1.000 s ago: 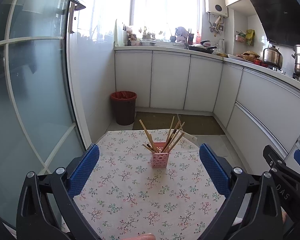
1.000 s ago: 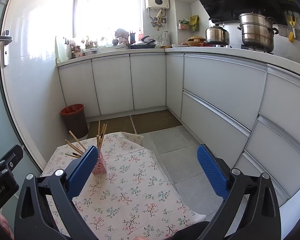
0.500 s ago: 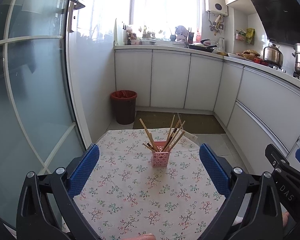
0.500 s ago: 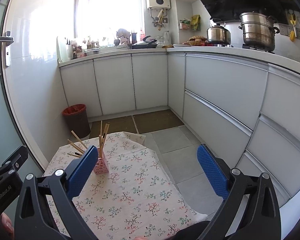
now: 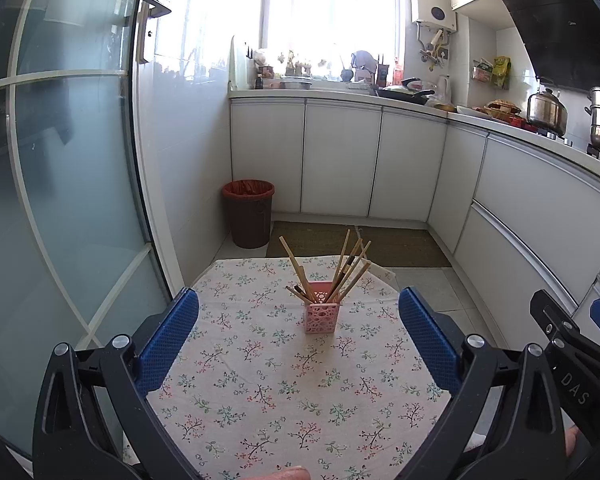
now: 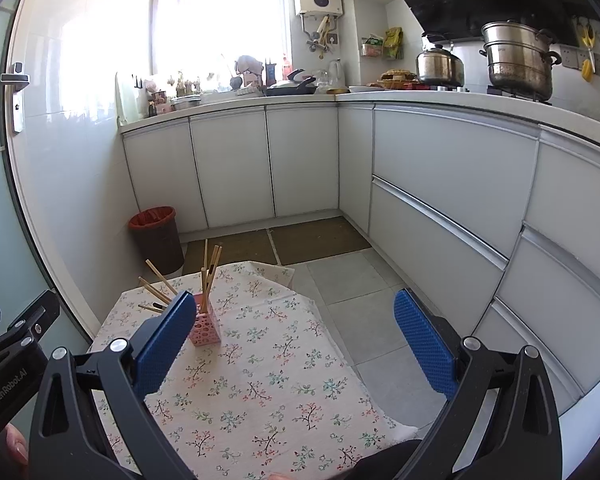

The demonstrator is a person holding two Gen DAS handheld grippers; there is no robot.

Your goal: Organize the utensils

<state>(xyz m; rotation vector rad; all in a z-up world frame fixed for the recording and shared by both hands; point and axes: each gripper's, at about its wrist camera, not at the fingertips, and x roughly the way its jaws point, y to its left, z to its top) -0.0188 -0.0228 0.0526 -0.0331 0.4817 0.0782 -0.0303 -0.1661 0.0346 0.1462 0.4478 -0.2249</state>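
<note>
Almost nothing has shifted over the last second: both views sit a touch higher and nearer, the holder and its sticks stand where they stood, and neither tool has closed. To my eye that means the sorting is done or nearly so, with both tools drawn back and idle.

Left to right: the left tool (image 5: pixel 298 340) hangs above the near part of the counter (image 5: pixel 260 400), its blue pads spread wide with nothing between them. Ahead of it, well apart from either pad, the pink holder (image 5: pixel 321 317) stands upright near the far middle of the flowered cloth. Inside it the chopsticks (image 5: pixel 342 270) fan out, some leaning left, more leaning right, and a short dark-tipped one lies low over the left rim. No loose utensil shows on the cloth.

The right tool (image 6: pixel 296 340) is likewise wide and empty. In its view the holder (image 6: pixel 205 330) sits just behind the left pad; the right pad hangs out past the counter edge, over floor tiles.
</note>
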